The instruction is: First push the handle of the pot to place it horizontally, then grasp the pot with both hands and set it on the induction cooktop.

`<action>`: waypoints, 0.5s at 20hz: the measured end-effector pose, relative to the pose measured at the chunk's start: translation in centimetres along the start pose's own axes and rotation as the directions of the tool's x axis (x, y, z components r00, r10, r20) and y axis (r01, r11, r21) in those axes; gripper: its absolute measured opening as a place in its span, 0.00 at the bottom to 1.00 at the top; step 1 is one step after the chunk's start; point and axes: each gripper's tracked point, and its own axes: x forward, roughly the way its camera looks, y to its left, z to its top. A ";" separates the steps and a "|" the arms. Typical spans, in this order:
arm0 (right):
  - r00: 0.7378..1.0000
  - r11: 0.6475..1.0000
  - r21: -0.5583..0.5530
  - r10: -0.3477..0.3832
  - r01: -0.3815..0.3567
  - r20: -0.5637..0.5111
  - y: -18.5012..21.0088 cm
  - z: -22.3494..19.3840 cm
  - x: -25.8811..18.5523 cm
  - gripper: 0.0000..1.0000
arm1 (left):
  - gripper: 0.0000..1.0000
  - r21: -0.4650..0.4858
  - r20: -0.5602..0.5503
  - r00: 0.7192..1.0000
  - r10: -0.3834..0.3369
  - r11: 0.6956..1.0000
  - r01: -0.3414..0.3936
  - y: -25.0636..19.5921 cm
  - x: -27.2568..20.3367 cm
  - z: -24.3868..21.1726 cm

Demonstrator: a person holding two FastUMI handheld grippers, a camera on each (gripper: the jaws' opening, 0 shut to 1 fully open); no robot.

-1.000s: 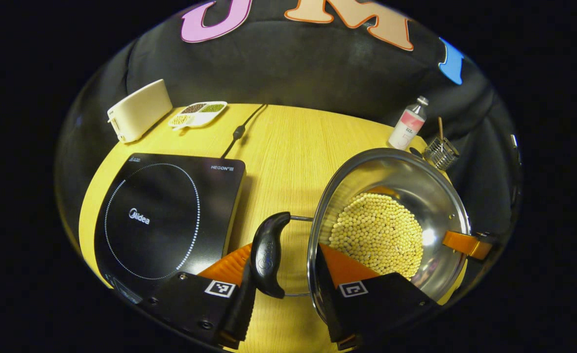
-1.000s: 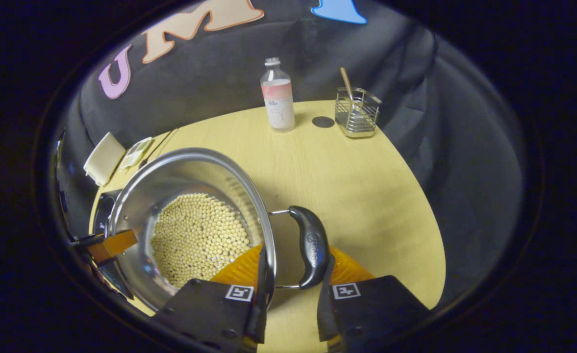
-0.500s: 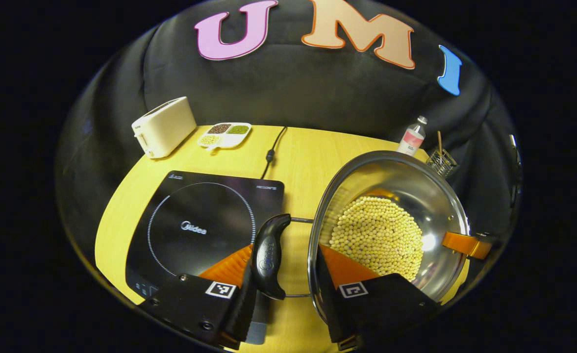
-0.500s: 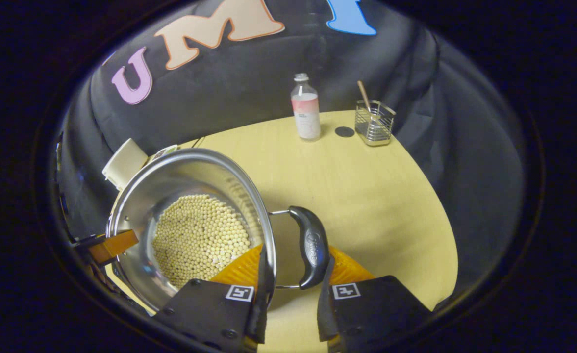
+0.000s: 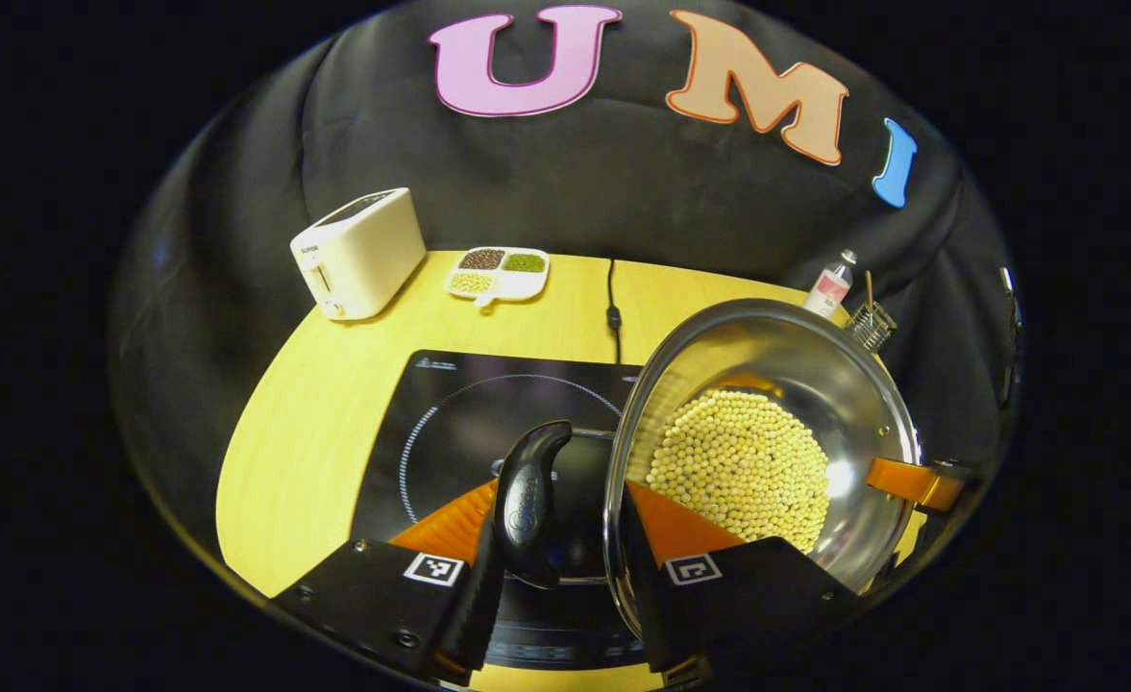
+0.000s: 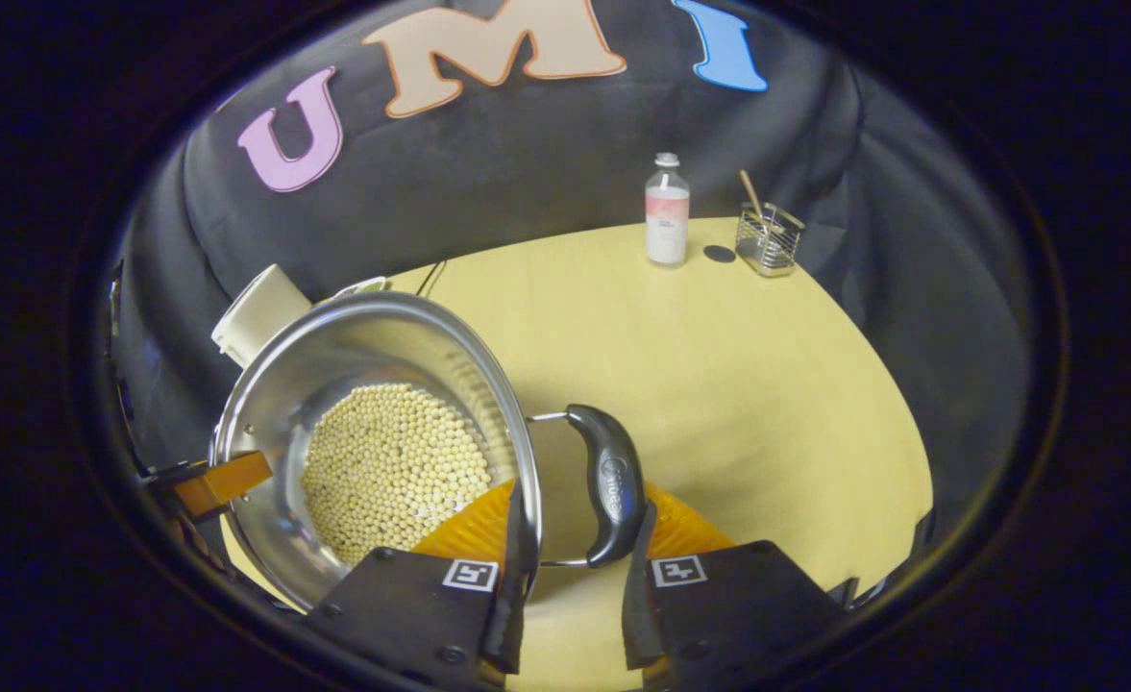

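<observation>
Both fingers of the left gripper (image 5: pixel 553 538) clamp one black handle (image 5: pixel 529 500) of the steel pot (image 5: pixel 767 365); the right gripper (image 6: pixel 570 548) pinches the opposite handle (image 6: pixel 613 481). Between them the pot of beans (image 5: pixel 743 461) hangs over the induction cooktop (image 5: pixel 459 404), ahead of the left fingers.

Shiny silver pot (image 5: pixel 820 365) of pale yellow beans (image 5: pixel 740 461), black handles (image 5: pixel 527 500), black cooktop (image 5: pixel 450 423), yellow table (image 6: pixel 719 365).

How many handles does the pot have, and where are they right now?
2. One pot handle sits between the left gripper fingers, over the induction cooktop. The other pot handle sits between the right gripper fingers, over the table.
</observation>
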 end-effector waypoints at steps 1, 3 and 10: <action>1.000 1.000 0.005 -0.008 0.008 0.003 0.3 0.0 0.0 0.36 | 0.61 0.004 0.002 1.000 -0.007 1.000 0.007 1.1 0.0 0.0; 1.000 1.000 0.011 -0.019 0.019 0.005 0.8 -0.1 -0.1 0.36 | 0.61 0.007 0.002 1.000 -0.016 1.000 0.016 3.5 0.0 0.4; 0.999 0.999 -0.018 -0.037 0.037 -0.007 -1.1 1.3 0.5 0.43 | 0.63 -0.008 -0.015 1.000 -0.026 1.000 0.026 9.1 0.6 0.7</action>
